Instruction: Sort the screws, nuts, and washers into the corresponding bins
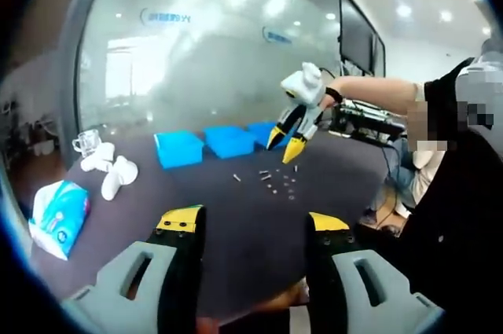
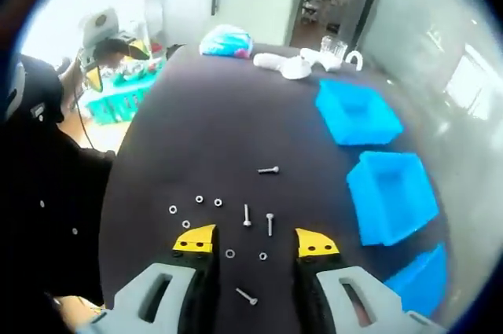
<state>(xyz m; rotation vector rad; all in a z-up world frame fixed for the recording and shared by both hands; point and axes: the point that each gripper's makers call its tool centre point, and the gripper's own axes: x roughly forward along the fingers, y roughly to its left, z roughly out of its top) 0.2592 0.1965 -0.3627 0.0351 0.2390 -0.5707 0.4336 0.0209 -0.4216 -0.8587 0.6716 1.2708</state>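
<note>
Screws (image 2: 269,222), nuts and washers (image 2: 199,199) strewn on dark tabletop (image 2: 220,114), beside three blue bins (image 2: 391,192) — right claw (image 2: 255,244) spread above, left claw (image 1: 251,221) spread, empty. Risk: tiny, seemingly alike pieces — pinched in pairs, misbinned, or flicked away.

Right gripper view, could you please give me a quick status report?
Right claw open, empty, over loose screws and washers. Left claw open, held back. Three blue bins empty. Nothing blocking.
</note>
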